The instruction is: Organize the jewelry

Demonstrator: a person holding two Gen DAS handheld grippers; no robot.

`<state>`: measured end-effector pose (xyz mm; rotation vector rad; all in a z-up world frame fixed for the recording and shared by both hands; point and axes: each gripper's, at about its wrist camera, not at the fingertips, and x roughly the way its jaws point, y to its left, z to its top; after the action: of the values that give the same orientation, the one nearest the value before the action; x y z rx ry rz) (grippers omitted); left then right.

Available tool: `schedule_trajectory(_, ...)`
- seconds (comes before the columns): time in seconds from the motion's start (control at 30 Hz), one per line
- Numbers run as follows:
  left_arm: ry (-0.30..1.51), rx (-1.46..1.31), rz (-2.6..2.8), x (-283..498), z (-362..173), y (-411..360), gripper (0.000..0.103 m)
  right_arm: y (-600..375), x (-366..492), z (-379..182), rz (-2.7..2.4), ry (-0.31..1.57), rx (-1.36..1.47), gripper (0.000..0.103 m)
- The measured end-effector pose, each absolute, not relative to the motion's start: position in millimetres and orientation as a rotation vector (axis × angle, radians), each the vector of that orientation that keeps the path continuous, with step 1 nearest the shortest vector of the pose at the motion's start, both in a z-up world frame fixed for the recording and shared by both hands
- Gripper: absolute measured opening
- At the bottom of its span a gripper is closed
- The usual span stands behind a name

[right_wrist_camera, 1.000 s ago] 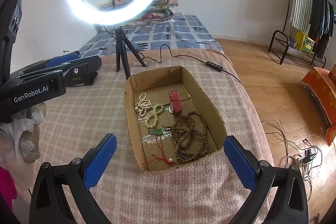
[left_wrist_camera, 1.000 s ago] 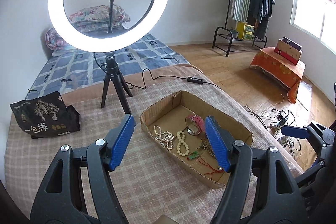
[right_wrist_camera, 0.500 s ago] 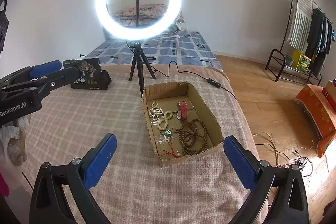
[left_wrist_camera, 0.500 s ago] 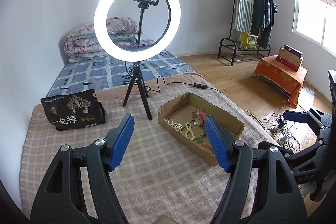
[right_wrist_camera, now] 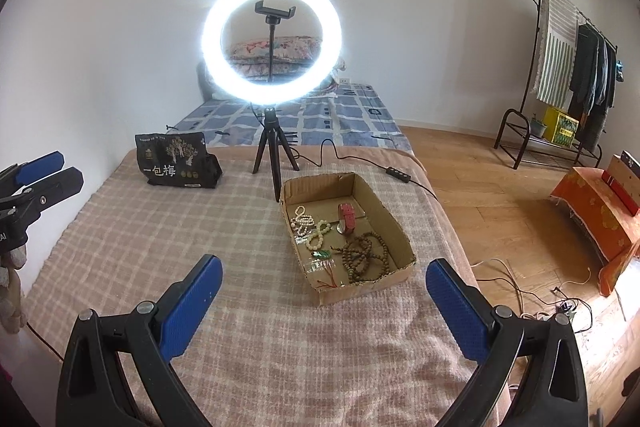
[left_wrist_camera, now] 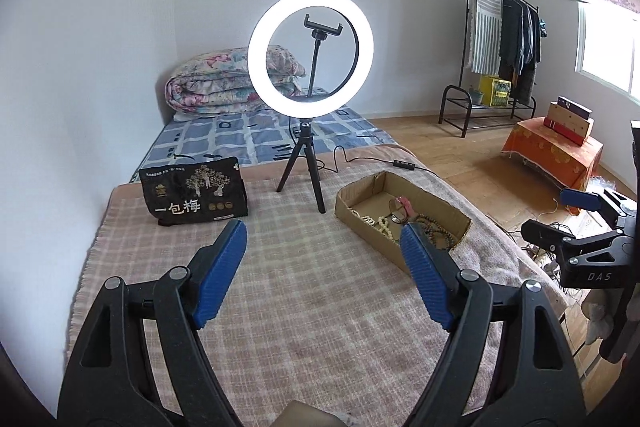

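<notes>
White walls enclose a room with a wooden floor and a bright window on the right. A lit ring light stands on a tripod before a low bed; a clothes rack stands by the far wall.

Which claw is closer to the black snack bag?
The left claw. The black snack bag lies just ahead of it, slightly to its left side. The right claw is farther away, lined up with the cardboard box, with the bag far off to its left.
</notes>
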<state>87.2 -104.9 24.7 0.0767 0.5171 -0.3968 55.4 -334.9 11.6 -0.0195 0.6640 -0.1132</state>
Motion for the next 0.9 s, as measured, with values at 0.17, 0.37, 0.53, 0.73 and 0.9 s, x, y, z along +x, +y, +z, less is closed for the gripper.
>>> schedule_trajectory(0.17, 0.502, 0.094, -0.401, 63, 27, -104, 0.095, -331, 36, 14, -0.129, 0.639, -0.012, 0.103)
schedule_trajectory(0.37, 0.497, 0.116, -0.415, 45, 27, -112, 0.103, -323, 18, 16, -0.149, 0.610, -0.039, 0.103)
schedule_trajectory(0.53, 0.518, 0.120, -0.408, 42, 25, -117, 0.103, -319, 14, 16, -0.164, 0.600, -0.059, 0.103)
schedule_trajectory(0.73, 0.523, 0.117, -0.391, 42, 24, -118, 0.103, -323, 14, 12, -0.171, 0.611, -0.044, 0.103)
schedule_trajectory(0.9, 0.525, 0.112, -0.387, 43, 23, -117, 0.103, -326, 14, 12, -0.182, 0.610, -0.031, 0.103)
